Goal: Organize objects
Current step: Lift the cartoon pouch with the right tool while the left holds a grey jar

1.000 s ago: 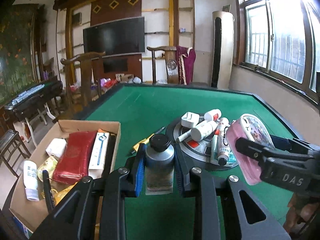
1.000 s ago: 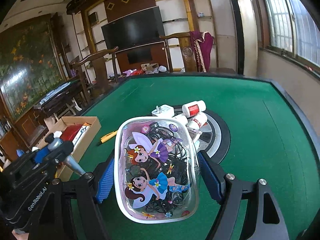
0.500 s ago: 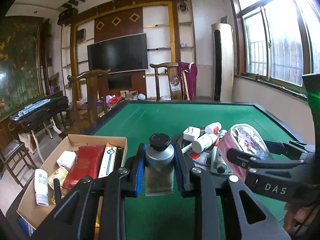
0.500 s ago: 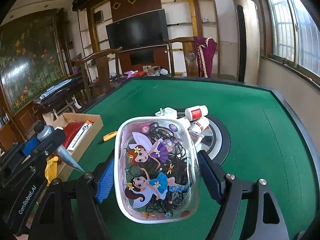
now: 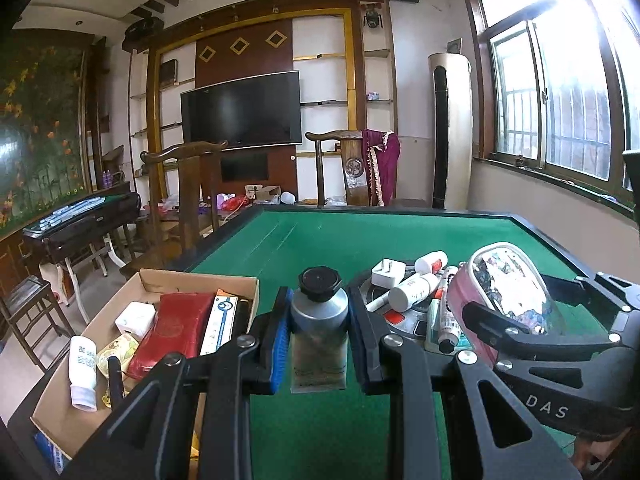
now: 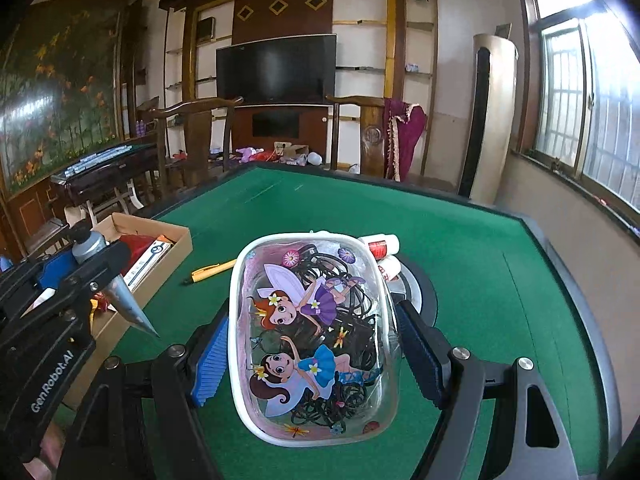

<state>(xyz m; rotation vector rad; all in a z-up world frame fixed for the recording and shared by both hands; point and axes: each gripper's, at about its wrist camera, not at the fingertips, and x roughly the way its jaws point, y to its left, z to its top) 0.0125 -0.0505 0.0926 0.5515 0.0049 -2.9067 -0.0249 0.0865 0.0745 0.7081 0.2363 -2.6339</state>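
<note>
My left gripper [image 5: 319, 330] is shut on a silver tube with a black cap [image 5: 319, 320], held above the green table [image 5: 320, 236]. That tube [image 6: 116, 280] and the left gripper [image 6: 76, 280] show at the left of the right wrist view. My right gripper [image 6: 314, 344] is shut on a clear pouch with cartoon fairies [image 6: 314, 336], full of dark hair ties. The pouch [image 5: 508, 300] appears at the right of the left wrist view. A cardboard box [image 5: 200, 280] with a red wallet [image 5: 176, 328] stands at the table's left edge.
White bottles [image 5: 412, 292], a white charger [image 5: 386, 274] and tubes lie on the round centre panel [image 5: 400, 312]. A yellow pen [image 6: 208, 270] lies on the felt near the box [image 6: 160, 256]. Wooden chairs [image 5: 192, 192] stand beyond the far edge.
Both views have tilted upward, so the table sits lower in frame. The right gripper with its pouch has rolled a little. Both grips are unchanged.
</note>
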